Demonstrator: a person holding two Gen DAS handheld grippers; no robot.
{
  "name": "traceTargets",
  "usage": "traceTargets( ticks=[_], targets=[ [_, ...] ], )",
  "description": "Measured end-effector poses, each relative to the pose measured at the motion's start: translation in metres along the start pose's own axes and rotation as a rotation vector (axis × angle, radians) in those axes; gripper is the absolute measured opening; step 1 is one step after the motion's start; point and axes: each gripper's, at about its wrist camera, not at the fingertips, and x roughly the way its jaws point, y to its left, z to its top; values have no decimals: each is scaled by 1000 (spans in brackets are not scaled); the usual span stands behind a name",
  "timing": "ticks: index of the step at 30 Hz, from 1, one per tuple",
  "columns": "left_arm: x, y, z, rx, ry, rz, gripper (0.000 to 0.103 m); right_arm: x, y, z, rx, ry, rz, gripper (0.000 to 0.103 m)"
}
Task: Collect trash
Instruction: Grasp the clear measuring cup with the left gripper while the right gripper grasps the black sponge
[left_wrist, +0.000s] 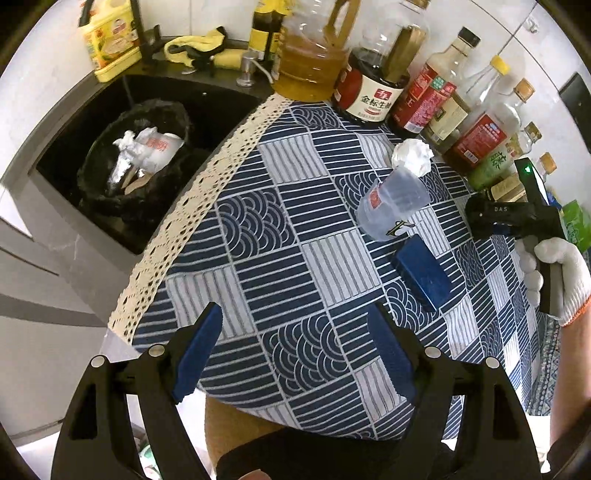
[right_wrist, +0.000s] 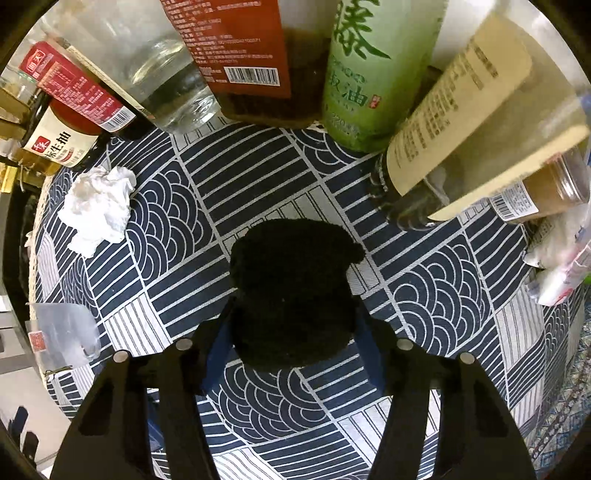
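While the left gripper (left_wrist: 295, 350) hangs spread and empty over the tablecloth (left_wrist: 280, 236), the right gripper (right_wrist: 291, 332) clamps a black fuzzy wad (right_wrist: 291, 291).

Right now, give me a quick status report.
Left gripper open, empty. Right gripper shut on black cloth. Crumpled tissue and plastic cup uncollected; sauce bottles crowd behind.

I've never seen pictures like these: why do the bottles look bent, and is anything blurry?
Left wrist view: fisheye curving bends the patterned tablecloth. Right wrist view: tall glass bottles fan outward; the dark fuzzy lump between the tongs shows no detail.
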Motion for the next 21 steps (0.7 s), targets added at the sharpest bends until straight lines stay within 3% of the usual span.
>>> traceTargets(
  ticks=[12, 18, 21],
  targets=[
    [5, -38, 33, 228, -4, 37, 79, -41, 4, -39, 28, -69, 176, 58],
    [30, -57, 41, 326, 37, -26, 79, -81, 7, -73, 80, -133, 239, 58],
    [47, -71, 43, 412, 47, -138, 79, -96, 3, -92, 104, -152, 260, 58]
  ],
)
